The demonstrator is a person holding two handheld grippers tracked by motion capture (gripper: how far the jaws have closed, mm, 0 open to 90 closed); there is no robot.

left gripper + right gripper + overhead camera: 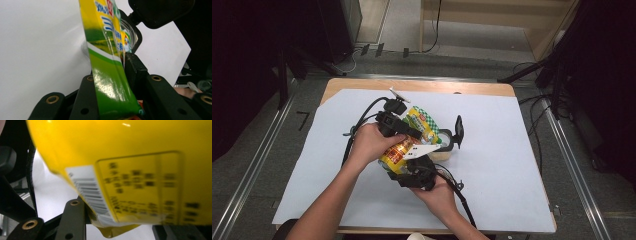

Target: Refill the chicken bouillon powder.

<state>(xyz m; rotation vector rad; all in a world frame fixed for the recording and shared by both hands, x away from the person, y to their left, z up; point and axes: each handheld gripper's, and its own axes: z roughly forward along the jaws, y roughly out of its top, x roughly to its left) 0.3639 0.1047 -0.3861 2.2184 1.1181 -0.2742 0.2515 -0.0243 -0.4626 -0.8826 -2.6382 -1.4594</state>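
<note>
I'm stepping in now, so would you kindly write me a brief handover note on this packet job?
Left gripper: fingers closed on the green end of the yellow-green snack packet.
Right gripper: grips the packet's yellow end by the barcode.
The packet is held above the white sheet, over the clear container whose black lid stands open.
Done: packet picked up. Left, probably: put it in the container; whether it is opened I cannot tell.

Recording lab or studio: black curtains (242,75) at 9 and 3 o'clock, metal floor rails (257,160), stand legs (532,70) and cables (532,125), white-covered surface (512,165) centred.
</note>
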